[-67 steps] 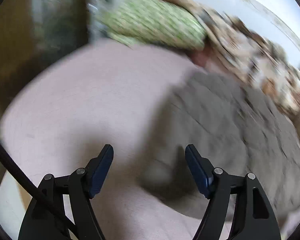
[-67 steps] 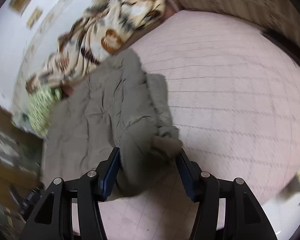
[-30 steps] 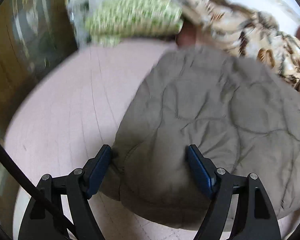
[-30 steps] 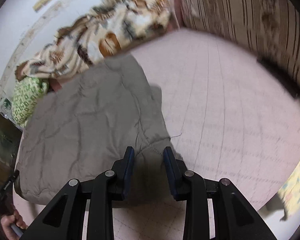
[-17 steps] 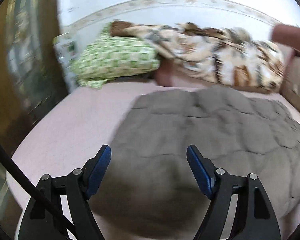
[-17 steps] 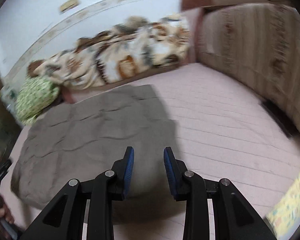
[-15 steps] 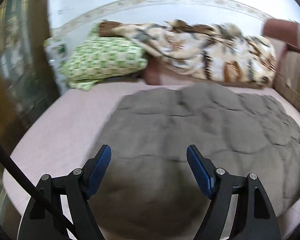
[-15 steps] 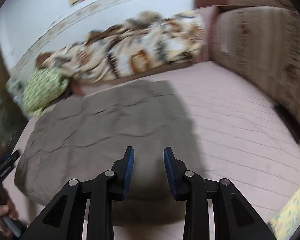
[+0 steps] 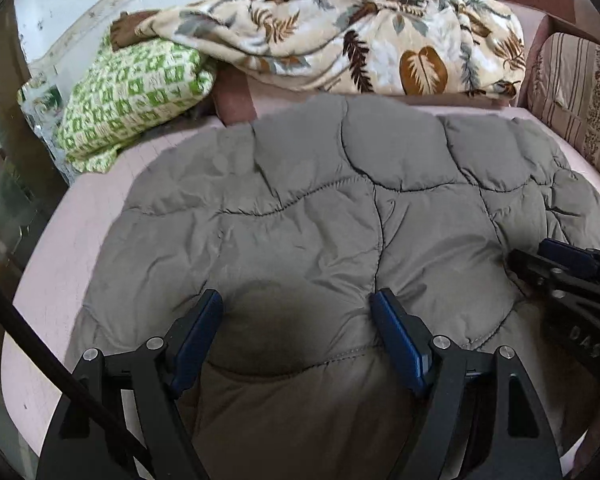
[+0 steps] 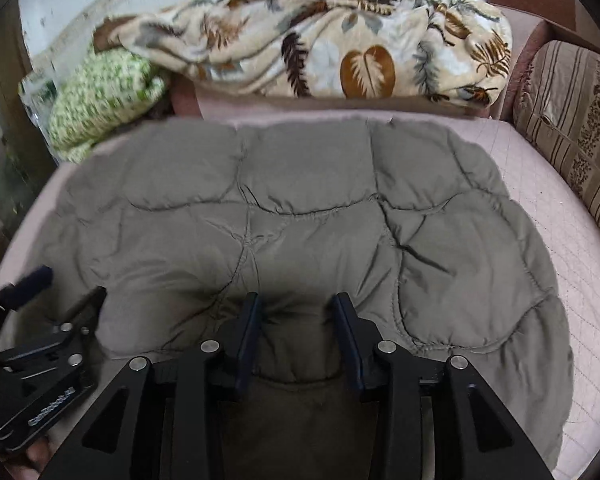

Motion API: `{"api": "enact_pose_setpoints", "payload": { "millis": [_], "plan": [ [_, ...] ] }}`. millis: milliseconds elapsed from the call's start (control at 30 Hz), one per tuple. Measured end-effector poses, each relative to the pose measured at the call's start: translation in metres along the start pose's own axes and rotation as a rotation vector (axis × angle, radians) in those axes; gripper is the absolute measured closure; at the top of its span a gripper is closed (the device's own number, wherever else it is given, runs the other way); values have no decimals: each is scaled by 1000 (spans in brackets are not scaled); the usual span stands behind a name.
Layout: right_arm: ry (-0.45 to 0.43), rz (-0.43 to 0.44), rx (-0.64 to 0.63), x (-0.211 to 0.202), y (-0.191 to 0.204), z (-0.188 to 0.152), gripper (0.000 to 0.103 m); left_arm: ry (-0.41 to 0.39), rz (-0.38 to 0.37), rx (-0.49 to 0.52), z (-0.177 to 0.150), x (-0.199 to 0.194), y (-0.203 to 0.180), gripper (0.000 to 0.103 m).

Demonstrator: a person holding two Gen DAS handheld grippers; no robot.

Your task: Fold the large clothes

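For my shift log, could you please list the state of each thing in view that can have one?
grey quilted garment: spread flat on the bed, near edge doubled over.
left gripper: open wide, over the garment's near edge, gripping nothing.
right gripper: partly closed on a bunched bit of the near edge.
leaf-print blanket: crumpled, unfolded.
green checked pillow: lying by the blanket.

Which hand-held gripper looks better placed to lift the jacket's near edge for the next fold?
Right, probably. The right hand-held gripper has a fold of the grey quilted jacket between nearly closed fingers, while the left hand-held gripper is wide open and only straddles the fabric.
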State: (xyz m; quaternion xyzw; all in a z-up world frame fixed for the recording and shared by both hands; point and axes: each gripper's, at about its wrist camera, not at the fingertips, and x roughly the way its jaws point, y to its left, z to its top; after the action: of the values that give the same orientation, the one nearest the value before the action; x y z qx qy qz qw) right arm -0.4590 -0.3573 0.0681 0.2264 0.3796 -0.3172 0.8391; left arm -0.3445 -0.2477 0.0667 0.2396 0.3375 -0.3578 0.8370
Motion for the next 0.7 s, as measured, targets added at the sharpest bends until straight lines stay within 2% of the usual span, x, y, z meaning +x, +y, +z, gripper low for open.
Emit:
{"api": "enact_pose_setpoints", "payload": {
  "millis": [200,367,533,700],
  "plan": [
    [13,-60,-45,15,7,1,62,19,1,10,-1,8,-2,25],
    [-16,-60,-57,8,7,-3,62,-7,-11,-16,-3,0,3,25],
    [-76,34,-13,-28,-6,-12,62,-63,-21,-32,-14,-25,14,26],
    [-126,46,17,-68,-22,-36,60,-108,18,-32,-32,-53,20,26]
  ]
}}
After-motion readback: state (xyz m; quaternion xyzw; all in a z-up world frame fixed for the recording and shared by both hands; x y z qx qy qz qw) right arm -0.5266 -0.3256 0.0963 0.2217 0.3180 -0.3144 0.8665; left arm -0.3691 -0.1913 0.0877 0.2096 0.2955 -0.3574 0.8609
